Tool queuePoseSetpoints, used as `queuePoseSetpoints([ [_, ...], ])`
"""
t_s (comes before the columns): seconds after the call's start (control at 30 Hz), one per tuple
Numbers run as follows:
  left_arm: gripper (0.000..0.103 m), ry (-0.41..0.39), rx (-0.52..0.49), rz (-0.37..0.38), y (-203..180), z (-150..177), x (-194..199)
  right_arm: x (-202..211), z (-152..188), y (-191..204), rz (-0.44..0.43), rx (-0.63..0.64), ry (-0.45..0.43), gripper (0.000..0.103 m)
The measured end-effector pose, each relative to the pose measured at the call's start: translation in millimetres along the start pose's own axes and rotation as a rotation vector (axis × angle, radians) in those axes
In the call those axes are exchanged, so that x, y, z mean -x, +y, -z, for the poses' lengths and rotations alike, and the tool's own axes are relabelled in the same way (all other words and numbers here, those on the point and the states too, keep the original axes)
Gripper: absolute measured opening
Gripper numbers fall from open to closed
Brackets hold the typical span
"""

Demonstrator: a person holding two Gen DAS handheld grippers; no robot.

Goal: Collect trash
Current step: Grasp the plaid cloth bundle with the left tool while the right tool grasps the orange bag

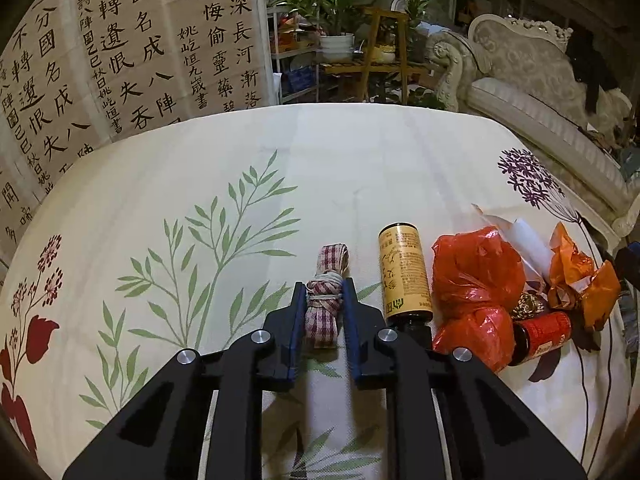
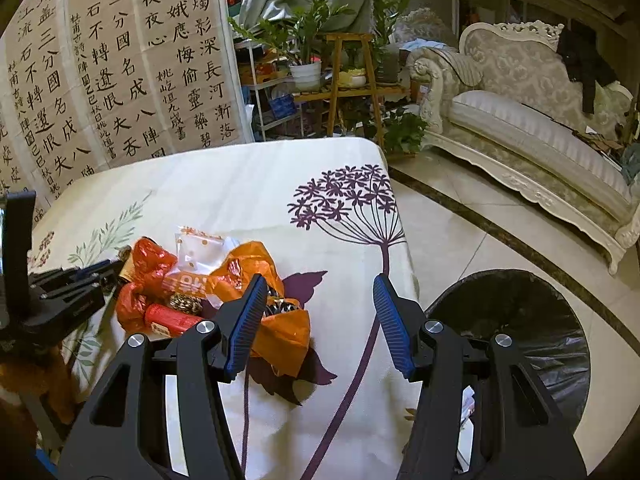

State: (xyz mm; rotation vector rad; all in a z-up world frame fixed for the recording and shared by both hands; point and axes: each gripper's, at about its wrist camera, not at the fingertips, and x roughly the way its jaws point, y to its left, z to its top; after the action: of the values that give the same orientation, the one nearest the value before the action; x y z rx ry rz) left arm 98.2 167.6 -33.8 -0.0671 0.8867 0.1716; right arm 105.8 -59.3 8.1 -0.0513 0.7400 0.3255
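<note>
Your left gripper (image 1: 324,294) has its two blue pads drawn in against a knotted strip of red-and-white checked cloth (image 1: 325,300), bound round with a pale band. The pads press on the knot from both sides, and the cloth lies on the table (image 1: 360,152), which is covered by a cream sheet printed with green leaves, red flowers and a purple flower head.

Just beside the cloth, toward the table's right edge, lies a small bottle with a yellow label (image 1: 404,276). The label carries black print in Chinese characters, too small to read. Next to it, note the trash heap: a crumpled red plastic bag (image 1: 476,276), a small bottle with a red label (image 1: 546,332), orange wrappers (image 1: 576,276) and a white paper piece (image 1: 528,240). The red label's print cannot be read.

Your right gripper (image 2: 320,320) stands about half open, with nothing between its pads. It hovers over the table's right edge, near an orange wrapper (image 2: 280,332). A bin lined with a black bag (image 2: 532,320) stands on the tiled floor just beside that edge.

Behind the table's far edge hang sheets of brush calligraphy (image 1: 132,40); legible characters include 三分國 and 名成八陣圖. A pale carved sofa (image 2: 532,128) stands well apart.
</note>
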Motion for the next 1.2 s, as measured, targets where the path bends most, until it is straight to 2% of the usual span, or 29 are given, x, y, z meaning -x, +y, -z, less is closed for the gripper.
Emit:
queuePoseSetpoints([
  [0.13,0.019,-0.006,0.020,0.003,3.5,2.4,4.1,1.4,-0.5,10.8,-0.020,0.029,0.001,0.054],
  [0.57,0.019,-0.030,0.069,0.005,16.7,21.7,33.3,-28.2,4.2,30.1,-0.050,0.060,0.081,0.054],
  [0.67,0.019,-0.033,0.076,0.014,16.4,25.7,37.6,-28.4,5.4,32.4,-0.061,0.067,0.092,0.050],
  [0.87,0.019,-0.042,0.080,0.030,11.5,32.5,45.2,-21.6,9.6,31.8,-0.050,0.065,0.075,0.046],
  [1.2,0.019,-0.098,0.064,0.053,-9.4,40.6,70.7,21.0,18.5,12.9,0.001,0.021,-0.003,0.046],
])
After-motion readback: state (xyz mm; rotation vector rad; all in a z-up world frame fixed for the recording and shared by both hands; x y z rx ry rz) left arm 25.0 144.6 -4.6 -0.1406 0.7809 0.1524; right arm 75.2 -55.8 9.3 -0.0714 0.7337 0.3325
